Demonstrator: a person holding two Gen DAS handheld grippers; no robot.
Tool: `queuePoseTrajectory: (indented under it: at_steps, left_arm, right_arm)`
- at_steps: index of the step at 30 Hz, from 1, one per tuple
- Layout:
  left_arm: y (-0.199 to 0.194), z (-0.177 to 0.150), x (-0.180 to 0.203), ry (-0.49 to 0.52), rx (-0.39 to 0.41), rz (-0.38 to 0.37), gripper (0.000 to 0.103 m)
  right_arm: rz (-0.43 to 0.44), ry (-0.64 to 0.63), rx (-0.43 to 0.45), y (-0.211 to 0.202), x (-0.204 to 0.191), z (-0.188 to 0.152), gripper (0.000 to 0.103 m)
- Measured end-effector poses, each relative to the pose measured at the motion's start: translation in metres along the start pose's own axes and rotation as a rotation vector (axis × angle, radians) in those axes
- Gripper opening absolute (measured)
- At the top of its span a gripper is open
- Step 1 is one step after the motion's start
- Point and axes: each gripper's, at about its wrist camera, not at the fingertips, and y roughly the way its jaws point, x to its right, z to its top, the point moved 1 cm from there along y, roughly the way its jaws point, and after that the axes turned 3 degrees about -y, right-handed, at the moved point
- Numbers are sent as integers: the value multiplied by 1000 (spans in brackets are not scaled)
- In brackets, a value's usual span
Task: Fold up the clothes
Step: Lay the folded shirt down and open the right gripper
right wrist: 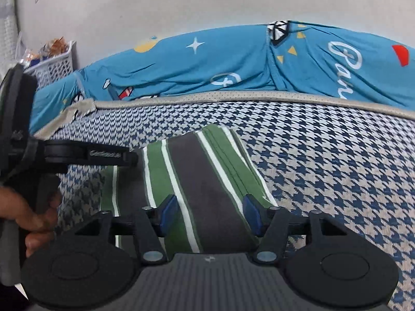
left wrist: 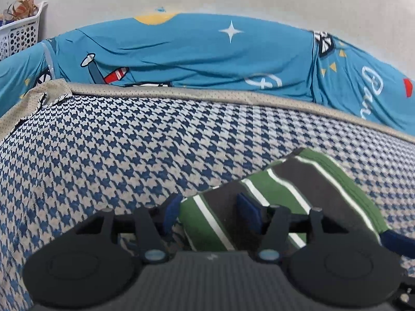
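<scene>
A folded green, grey and white striped garment (left wrist: 298, 189) lies on the blue houndstooth cover (left wrist: 116, 155). My left gripper (left wrist: 211, 213) is open low over its left end, with one blue pad (left wrist: 172, 213) beside the cloth and the other pad (left wrist: 249, 212) on top of it. In the right wrist view the same garment (right wrist: 197, 176) runs away from me. My right gripper (right wrist: 210, 213) is open and straddles its near end. The left gripper's body and the hand holding it show at the left (right wrist: 23, 160).
A blue patterned pillow or quilt (left wrist: 207, 59) lies along the far edge against a pale wall; it also shows in the right wrist view (right wrist: 233, 62). A white perforated basket (left wrist: 18, 31) stands at the far left. The cover has a beige border (left wrist: 181, 93).
</scene>
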Motion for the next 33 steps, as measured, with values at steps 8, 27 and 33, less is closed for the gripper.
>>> queuePoseTrajectory:
  at_steps: [8, 27, 33]
  left_arm:
    - [14, -6, -1, -14, -35, 19, 64]
    - [-50, -37, 5, -75, -50, 35, 100]
    - [-69, -61, 10, -90, -79, 68, 103]
  right_arm:
    - [-6, -83, -10, 2, -10, -6, 67]
    - [-60, 51, -73, -42, 7, 17, 97]
    - [-96, 63, -99, -49, 10, 14, 102]
